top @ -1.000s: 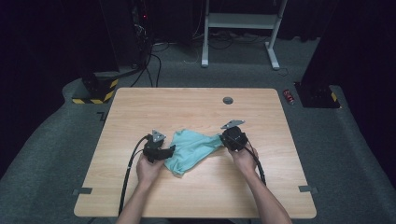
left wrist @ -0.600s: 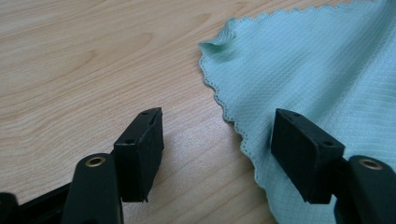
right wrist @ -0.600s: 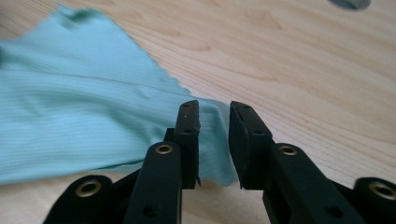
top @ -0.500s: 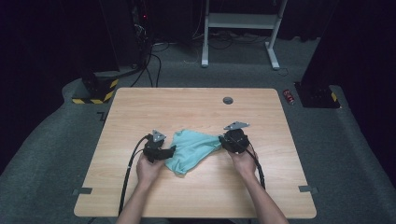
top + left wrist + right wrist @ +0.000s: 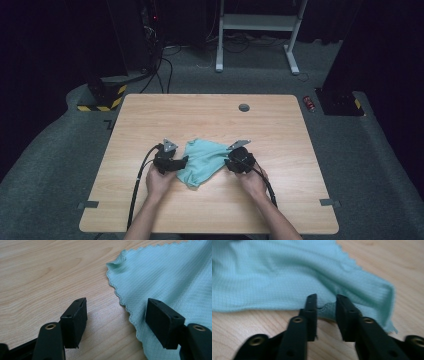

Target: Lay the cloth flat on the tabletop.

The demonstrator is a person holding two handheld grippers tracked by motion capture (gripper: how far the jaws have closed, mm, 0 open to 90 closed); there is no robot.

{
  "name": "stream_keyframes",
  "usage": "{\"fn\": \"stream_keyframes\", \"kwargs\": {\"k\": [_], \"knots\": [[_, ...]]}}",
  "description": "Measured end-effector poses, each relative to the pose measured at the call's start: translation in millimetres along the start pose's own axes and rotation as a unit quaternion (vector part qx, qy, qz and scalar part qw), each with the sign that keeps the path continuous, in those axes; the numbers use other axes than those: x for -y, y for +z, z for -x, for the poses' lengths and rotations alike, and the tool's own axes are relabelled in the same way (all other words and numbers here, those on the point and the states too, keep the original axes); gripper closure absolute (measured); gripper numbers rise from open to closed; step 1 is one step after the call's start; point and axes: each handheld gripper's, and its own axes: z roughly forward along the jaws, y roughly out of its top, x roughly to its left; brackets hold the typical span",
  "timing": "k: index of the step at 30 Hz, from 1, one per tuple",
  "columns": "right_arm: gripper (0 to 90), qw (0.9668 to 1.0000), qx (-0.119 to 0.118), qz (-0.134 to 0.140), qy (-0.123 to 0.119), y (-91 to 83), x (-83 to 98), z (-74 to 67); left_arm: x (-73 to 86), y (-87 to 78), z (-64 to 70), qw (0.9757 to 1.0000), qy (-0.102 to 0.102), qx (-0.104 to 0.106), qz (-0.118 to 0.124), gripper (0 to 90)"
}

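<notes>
Nearest, two forearms over pale wooden table (image 5: 210,210). Left gripper (image 5: 172,162) spread wide, released, at teal cloth (image 5: 202,160) edge. Right gripper (image 5: 235,161) just been closing, cloth hem between jaws, ungripped. Beyond, round grommet (image 5: 244,107), grey carpet (image 5: 60,165), white desk frame (image 5: 260,22), dark room.

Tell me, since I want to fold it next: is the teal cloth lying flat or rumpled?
Rumpled. The teal cloth lies bunched on the table, with raised folds in the right gripper view and a curled corner in the left gripper view.
</notes>
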Motion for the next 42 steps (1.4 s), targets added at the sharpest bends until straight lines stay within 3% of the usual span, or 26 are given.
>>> {"fn": "stream_keyframes", "kwargs": {"k": [2, 6, 12, 16, 19, 20, 22, 26, 29, 31, 33, 38, 40, 42], "knots": [[89.5, 0.9999, 0.001, -0.010, -0.003, 3.7, 1.4, 0.4, 0.0, 0.0, 0.0, 1.0000, 0.000, 0.000, 0.000, 33.9], [90.0, 1.0000, 0.001, -0.004, -0.002, 0.8, 1.6, 1.9, 0.0, 0.0, 0.0, 1.0000, 0.000, 0.000, 0.000, 33.8], [89.9, 0.9994, -0.002, 0.034, 0.000, -16.4, -4.8, 6.1, 0.1, -0.2, 0.5, 1.0000, 0.001, -0.002, 0.000, 33.8], [71.7, 0.9996, -0.009, 0.022, -0.013, -13.2, -2.7, 0.6, 2.1, -4.5, 6.8, 0.9997, 0.025, -0.004, 0.007, 36.5], [66.9, 0.9997, -0.011, 0.018, -0.012, -7.3, -0.6, -2.0, 0.3, -16.5, 16.8, 0.9983, 0.044, 0.029, 0.025, 36.6], [66.4, 0.9997, -0.011, 0.015, -0.014, -5.0, 0.0, -2.8, -1.7, -21.6, 21.8, 0.9975, 0.044, 0.045, 0.031, 36.5], [66.4, 0.9997, -0.010, 0.008, -0.021, 0.4, 1.5, -5.0, -4.3, -31.9, 34.9, 0.9950, 0.064, 0.070, 0.032, 36.3], [71.4, 0.9996, -0.006, 0.004, -0.026, 6.1, 2.3, -7.9, 0.5, -39.0, 59.8, 0.9881, 0.106, 0.111, 0.006, 36.0], [82.7, 0.9995, 0.004, 0.003, -0.032, 5.8, 2.1, -8.4, 6.2, -33.7, 72.6, 0.9855, 0.139, 0.095, -0.014, 37.9], [87.6, 0.9994, 0.006, 0.002, -0.033, 5.4, 2.2, -7.2, 8.0, -31.7, 74.2, 0.9849, 0.144, 0.095, -0.015, 45.0], [88.4, 0.9996, 0.002, 0.006, -0.027, 5.4, 2.5, -5.9, 9.4, -30.8, 75.7, 0.9833, 0.151, 0.101, -0.015, 53.3], [89.0, 0.9996, -0.005, 0.015, -0.024, 2.9, 1.7, -4.9, 8.4, -30.3, 81.8, 0.9751, 0.195, 0.103, -0.022, 74.2], [89.0, 0.9995, -0.011, 0.022, -0.018, -0.3, 1.4, -3.5, 7.0, -29.8, 81.0, 0.9741, 0.201, 0.102, -0.024, 83.4], [89.0, 0.9993, -0.013, 0.030, -0.018, -6.2, 0.1, -1.4, 4.6, -30.0, 77.8, 0.9745, 0.197, 0.105, -0.021, 86.7]]}}
